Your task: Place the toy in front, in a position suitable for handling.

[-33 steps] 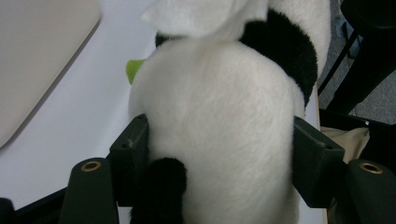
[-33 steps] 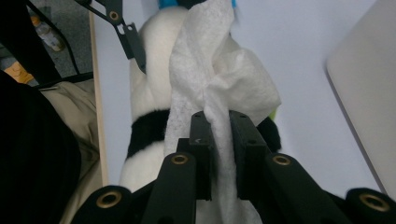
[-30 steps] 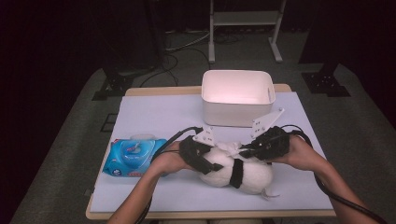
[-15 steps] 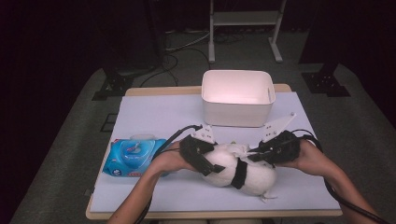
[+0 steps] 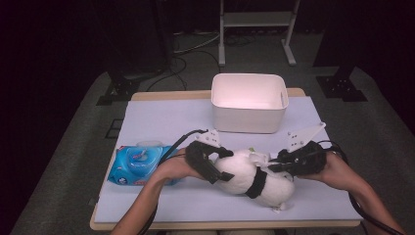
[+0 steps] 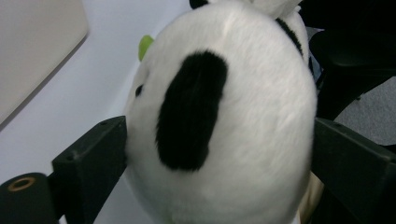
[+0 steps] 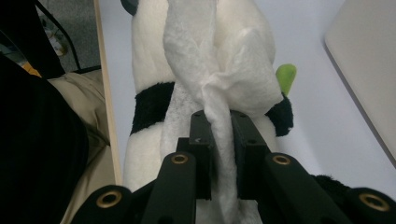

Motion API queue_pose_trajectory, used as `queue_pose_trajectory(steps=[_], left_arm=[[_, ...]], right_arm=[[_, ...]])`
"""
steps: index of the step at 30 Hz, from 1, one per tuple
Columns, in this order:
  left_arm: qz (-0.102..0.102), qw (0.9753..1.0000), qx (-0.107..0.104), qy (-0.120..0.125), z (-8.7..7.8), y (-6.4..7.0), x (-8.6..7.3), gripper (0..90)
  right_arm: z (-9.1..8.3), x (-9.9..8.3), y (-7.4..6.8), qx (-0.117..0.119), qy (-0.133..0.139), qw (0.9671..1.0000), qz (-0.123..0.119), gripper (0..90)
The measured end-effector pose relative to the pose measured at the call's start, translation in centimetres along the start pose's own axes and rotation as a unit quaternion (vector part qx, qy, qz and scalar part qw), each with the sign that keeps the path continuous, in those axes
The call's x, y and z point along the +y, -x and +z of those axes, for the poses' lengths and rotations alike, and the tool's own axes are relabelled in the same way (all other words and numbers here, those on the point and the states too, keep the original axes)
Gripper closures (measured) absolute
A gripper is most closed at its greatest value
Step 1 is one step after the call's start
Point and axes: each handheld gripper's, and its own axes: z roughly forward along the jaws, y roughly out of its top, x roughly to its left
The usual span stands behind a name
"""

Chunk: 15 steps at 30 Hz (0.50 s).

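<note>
Both tools clamped on plush panda (image 5: 254, 177): left tool (image 5: 219, 166) around head, right tool (image 5: 274, 165) pinching cloth.

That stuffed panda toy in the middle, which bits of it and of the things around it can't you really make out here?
- Plush panda: its face is cut off in the left gripper view; its own round head hides all but one eye.
- Green bit: too little shows in the right gripper view to name it; the panda covers the rest.
- Wipes pack: label too small to read in the high view.
- White bin: its floor is washed out in the high view.
</note>
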Motion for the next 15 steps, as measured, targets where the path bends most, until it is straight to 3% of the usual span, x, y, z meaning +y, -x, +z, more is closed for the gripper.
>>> queue_pose_trajectory(steps=[11,15], left_arm=[[-0.017,0.9995,-0.026,-0.003,0.7,-0.5,-1.1,4.3],[-0.008,0.9993,-0.034,0.012,0.7,-0.6,-1.2,15.7]], right_arm=[[-0.7,-1.2,0.0,0.0,0.005,0.9999,0.013,79.5],[-0.7,-1.5,0.1,0.0,0.008,0.9998,0.016,79.6]])
